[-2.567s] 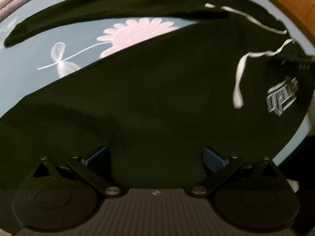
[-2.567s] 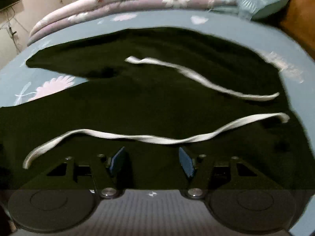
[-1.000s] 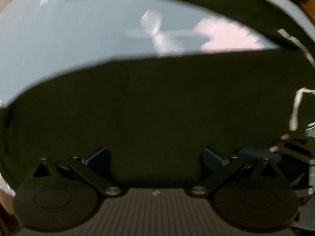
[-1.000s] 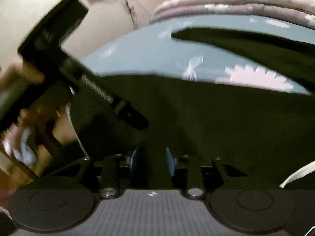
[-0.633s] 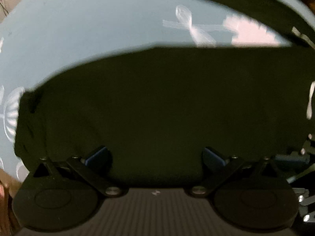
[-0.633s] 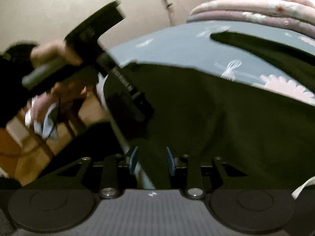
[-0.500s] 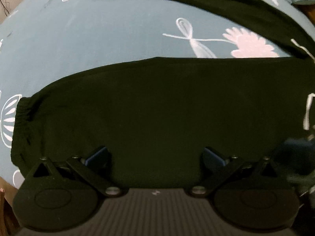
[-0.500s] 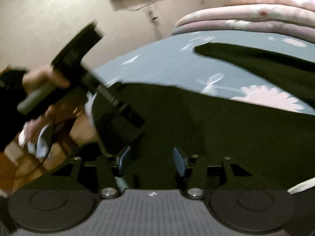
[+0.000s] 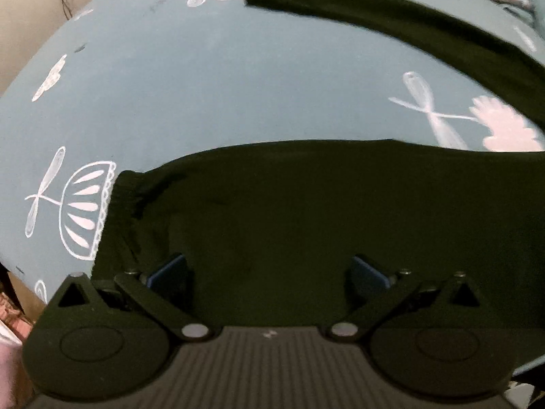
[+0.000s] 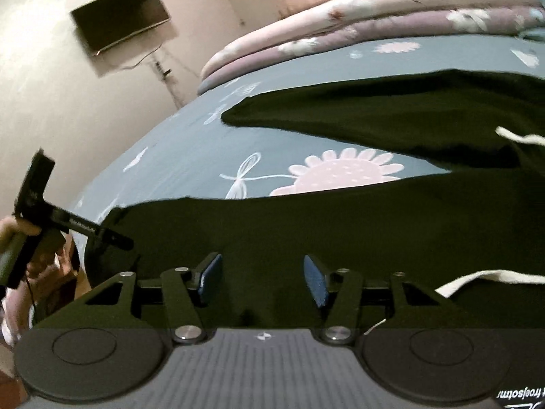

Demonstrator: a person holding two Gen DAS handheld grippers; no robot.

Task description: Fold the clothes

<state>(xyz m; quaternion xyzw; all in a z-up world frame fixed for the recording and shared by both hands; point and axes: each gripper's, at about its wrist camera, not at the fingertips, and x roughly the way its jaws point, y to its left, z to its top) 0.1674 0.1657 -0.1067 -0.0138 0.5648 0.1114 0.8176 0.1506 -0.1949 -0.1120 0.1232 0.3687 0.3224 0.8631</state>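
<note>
Black trousers lie spread on the bed. The near leg [image 9: 306, 204] ends in a gathered cuff [image 9: 126, 197] at the left, and the far leg [image 9: 391, 24] runs across the top. My left gripper [image 9: 269, 269] hangs open above the near leg, close to the cuff. In the right wrist view my right gripper [image 10: 262, 276] is over the same leg [image 10: 340, 231]. Its jaws are opening, with fabric under them and nothing pinched. A white drawstring [image 10: 494, 277] lies to its right. A hand [image 10: 17, 228] holds the left gripper [image 10: 115, 238] at the far left.
The blue flower-printed sheet [image 9: 204, 85] shows between and beyond the two legs. Folded quilts [image 10: 374, 17] are stacked at the far side of the bed. A dark screen [image 10: 119, 17] hangs on the wall. The bed's edge drops off at the left.
Both grippers have slid left along the near leg, bringing its cuff into the left view. The right jaws have widened from nearly together. The left gripper has drawn away to the left.
</note>
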